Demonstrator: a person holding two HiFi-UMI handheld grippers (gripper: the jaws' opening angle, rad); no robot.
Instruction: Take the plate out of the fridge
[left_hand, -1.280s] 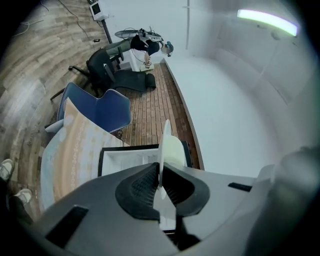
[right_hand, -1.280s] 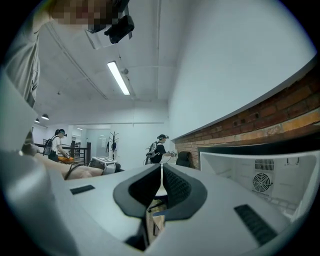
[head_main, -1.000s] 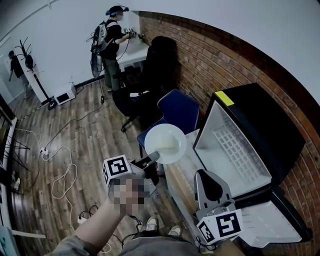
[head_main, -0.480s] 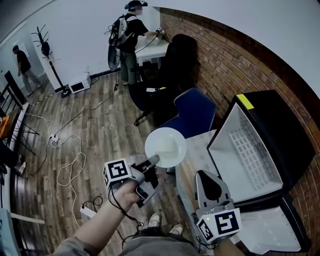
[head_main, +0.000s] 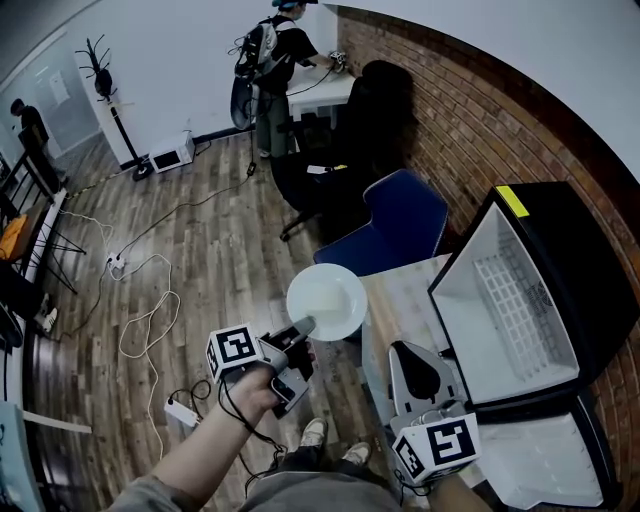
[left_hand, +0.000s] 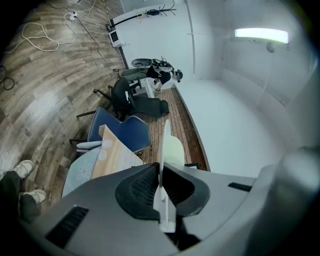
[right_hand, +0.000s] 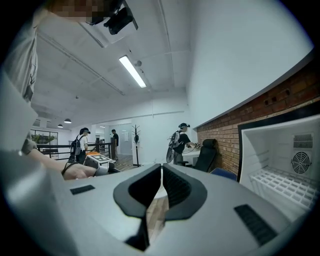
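Compared with a second ago, the round white plate (head_main: 327, 302) sits farther out from the black mini fridge with the white interior (head_main: 570, 250), and the whole scene has slid sideways as the head turns; the grip on it looks unchanged. That plate is now fully clear of the fridge, well away from its open front, hanging roughly level over the far edge of the pale wooden tabletop (head_main: 400, 295) that stands in front of the fridge, partly above the plank floor. The left gripper (head_main: 303, 328) pinches it by the near rim only, its pads pressed together on the thin edge, which shows as a white blade between them in the left gripper view (left_hand: 162, 145). Such a narrow hold at one edge, with the rest of the dish cantilevered, is the weak point: I judge that a quick swing or a wrist roll could lever it out of the pads and drop it on the floor, and a careless sweep could clip the blue chair (head_main: 400, 220) beyond the table. The left hand (head_main: 255, 385) reaches forward on a bare, nearly straight forearm, the gripper pointing away from the body. The right gripper (head_main: 412, 352) is held close in front of the fridge's lowered door, pads closed together on nothing.
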